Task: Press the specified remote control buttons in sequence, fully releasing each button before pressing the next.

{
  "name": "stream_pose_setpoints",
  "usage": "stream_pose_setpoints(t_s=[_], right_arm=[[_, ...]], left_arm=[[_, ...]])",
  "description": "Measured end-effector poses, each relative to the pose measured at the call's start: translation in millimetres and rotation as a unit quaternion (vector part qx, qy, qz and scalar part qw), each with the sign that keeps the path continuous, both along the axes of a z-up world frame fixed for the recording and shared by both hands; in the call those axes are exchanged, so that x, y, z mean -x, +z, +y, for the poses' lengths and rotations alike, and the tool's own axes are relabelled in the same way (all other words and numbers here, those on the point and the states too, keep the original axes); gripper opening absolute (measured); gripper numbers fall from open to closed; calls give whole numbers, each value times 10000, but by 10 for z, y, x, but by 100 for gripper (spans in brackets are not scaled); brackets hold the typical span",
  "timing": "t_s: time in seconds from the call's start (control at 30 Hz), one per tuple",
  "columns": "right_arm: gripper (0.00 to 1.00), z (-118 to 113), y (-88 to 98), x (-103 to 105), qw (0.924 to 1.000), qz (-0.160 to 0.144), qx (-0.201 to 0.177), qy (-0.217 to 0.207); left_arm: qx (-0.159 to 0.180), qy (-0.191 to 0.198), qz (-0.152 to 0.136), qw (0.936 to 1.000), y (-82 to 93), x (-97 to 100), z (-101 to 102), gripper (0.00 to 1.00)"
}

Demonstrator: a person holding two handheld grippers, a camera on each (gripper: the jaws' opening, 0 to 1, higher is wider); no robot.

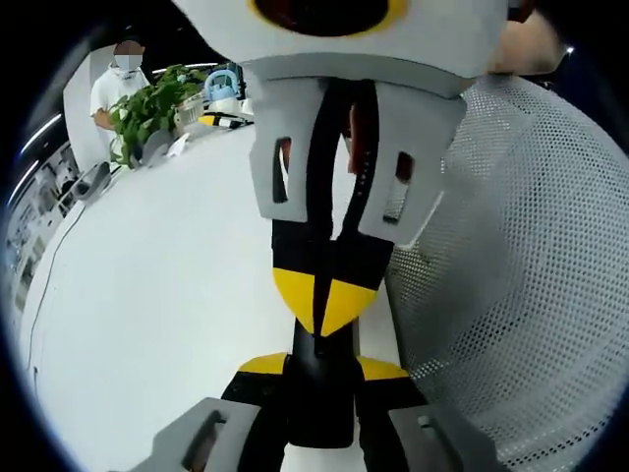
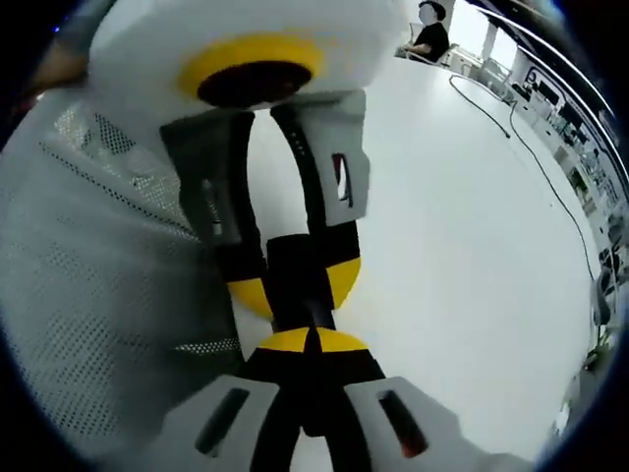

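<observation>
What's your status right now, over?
Left gripper shut on black remote. Right gripper shut, tips at remote's end. White mesh surface alongside.

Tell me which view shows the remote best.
Left gripper view: the remote lies as a dark bar gripped by the left gripper. The right gripper view shows its end, partly behind the shut right gripper.

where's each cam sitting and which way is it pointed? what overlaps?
Left gripper view: rides the left gripper, looks along its jaws, clamped on the black remote, across the white table; the right gripper faces it, jaws shut.
Right gripper view: rides the right gripper, looks the opposite way at the left gripper holding the black remote.
Shared: both grippers nose to nose, black remote, white table, white mesh panel.
</observation>
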State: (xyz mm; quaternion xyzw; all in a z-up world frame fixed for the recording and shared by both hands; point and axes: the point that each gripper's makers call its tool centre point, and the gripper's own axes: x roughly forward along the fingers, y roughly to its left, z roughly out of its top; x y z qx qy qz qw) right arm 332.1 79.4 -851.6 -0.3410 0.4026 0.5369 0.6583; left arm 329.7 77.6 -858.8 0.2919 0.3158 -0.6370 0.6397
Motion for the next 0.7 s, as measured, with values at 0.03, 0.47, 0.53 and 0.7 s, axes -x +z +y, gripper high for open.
stream_pose_setpoints(t_s=[0.03,0.47,0.53,0.7], right_arm=[[0,4,-1,-6,10000,-55,-3,26],[0,31,22,-4,9997,-154,-200,25],[0,49,19,-4,9997,-148,-213,40],[0,60,7,-8,9990,-335,-98,276]], left_arm=[[2,2,2,10000,1,1,0,25],[17,24,-1,10000,1,0,1,25],[19,25,2,10000,4,1,0,25],[17,24,1,10000,2,-1,1,25]])
